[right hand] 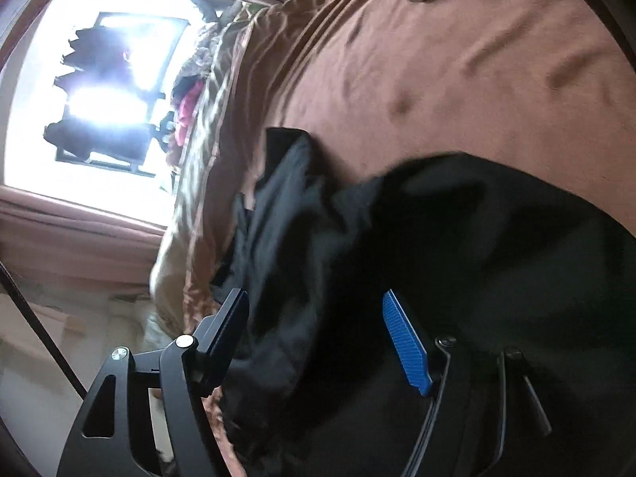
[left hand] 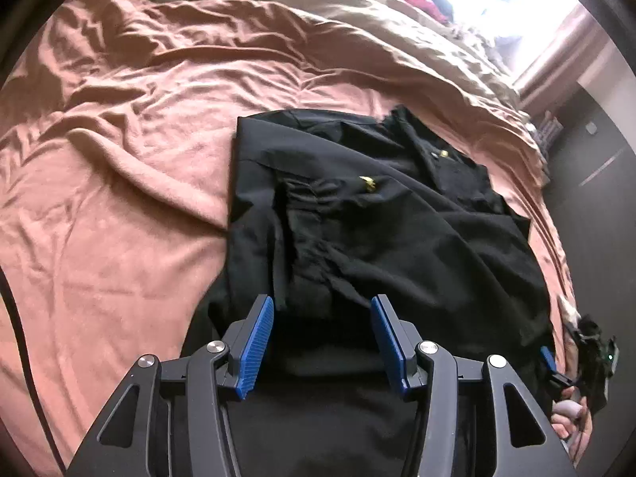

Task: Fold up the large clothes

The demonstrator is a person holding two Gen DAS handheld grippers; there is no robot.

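- Left gripper (left hand: 322, 318) hangs low over the near end of the black garment (left hand: 377, 214), its blue pads (left hand: 258, 342) spread wide with only loose dark cloth showing between them; nothing is pinched.
- Right gripper (right hand: 318, 342) is tipped on its side at the garment's edge nearest the window (right hand: 107, 91), jaws also wide apart. Dark fabric bulges into the gap, but the pads are not closed on it.
- The black garment lies on the rust-coloured blanket (left hand: 119, 183), already doubled into a rough oblong, with gathered creases near its middle and a collar-like flap at the end away from the grippers. Its window-side edge sits close to the blanket's drop-off.
- Judging by the layout, the step in hand looks like taking the near end to fold it across the garment. To do it well, each gripper should close on all stacked layers at a near corner, not just the top one, then both lift together and keep the edge taut.
- The bunched creases near the garment's middle would be better smoothed before the fold lands on them.
- Risk: cloth near the window-side edge may slip off the blanket.
- Two small yellow marks (left hand: 367, 183) show on the garment near its collar end; they are too small to read. No other brand or writing is legible.
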